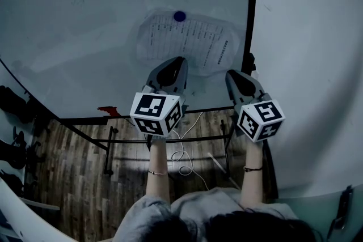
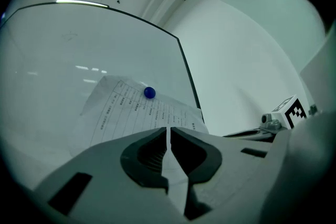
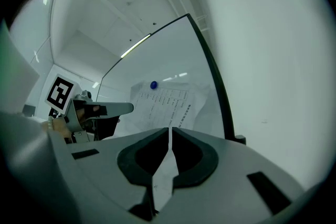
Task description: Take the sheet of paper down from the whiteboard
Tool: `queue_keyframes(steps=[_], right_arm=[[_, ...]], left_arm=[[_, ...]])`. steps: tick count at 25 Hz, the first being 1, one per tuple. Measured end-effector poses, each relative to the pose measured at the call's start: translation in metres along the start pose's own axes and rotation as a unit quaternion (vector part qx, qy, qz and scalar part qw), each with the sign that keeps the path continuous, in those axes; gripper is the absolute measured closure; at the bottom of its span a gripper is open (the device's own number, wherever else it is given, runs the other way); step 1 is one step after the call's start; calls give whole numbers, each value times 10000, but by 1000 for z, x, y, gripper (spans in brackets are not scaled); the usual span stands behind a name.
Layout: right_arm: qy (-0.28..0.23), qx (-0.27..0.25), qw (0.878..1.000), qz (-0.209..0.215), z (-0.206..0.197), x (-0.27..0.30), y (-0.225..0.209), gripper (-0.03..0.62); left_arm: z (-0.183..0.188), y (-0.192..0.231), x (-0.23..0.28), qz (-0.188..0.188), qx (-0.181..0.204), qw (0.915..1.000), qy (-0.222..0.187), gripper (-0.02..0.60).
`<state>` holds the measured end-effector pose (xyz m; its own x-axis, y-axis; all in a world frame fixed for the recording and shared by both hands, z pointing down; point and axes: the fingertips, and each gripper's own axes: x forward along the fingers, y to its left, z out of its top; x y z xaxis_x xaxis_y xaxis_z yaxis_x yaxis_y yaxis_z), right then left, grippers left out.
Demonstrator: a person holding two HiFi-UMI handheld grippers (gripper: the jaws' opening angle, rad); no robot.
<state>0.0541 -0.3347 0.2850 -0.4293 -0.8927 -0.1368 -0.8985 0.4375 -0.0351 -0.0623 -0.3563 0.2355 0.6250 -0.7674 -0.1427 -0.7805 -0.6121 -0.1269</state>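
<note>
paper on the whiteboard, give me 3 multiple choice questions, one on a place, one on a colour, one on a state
1. Where does the magnet sit on the sheet of paper?
A) near its top edge
B) at its bottom corner
C) in its middle

2. What colour is the magnet?
A) red
B) blue
C) yellow

3. How do the left tongs and right tongs stand?
A) both shut
B) both wide open
C) one open, one shut

Answers:
1 A, the head view shows the magnet just inside the sheet's upper edge.
2 B, it shows blue in all three views.
3 A, each gripper view shows its tongs closed to a thin slit.
</note>
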Motion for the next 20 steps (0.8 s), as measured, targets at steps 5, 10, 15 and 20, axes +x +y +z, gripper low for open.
queue_keyframes(steps=[5, 10, 15, 20], right_arm=[[18, 36, 10000, -79, 2, 6, -13, 530], [-30, 111, 9999, -42, 4, 14, -23, 497], [-67, 183, 9998, 2, 5, 19, -30, 476], [-75, 240, 9997, 67, 3, 23, -35, 473]], left_arm=[[15, 13, 13, 302, 445, 9985, -47, 568], [35, 24, 28, 563, 801, 9951, -119, 541], [54, 25, 39, 678, 1044, 9919, -258, 497], [59, 32, 47, 830, 1166, 9893, -280, 468]])
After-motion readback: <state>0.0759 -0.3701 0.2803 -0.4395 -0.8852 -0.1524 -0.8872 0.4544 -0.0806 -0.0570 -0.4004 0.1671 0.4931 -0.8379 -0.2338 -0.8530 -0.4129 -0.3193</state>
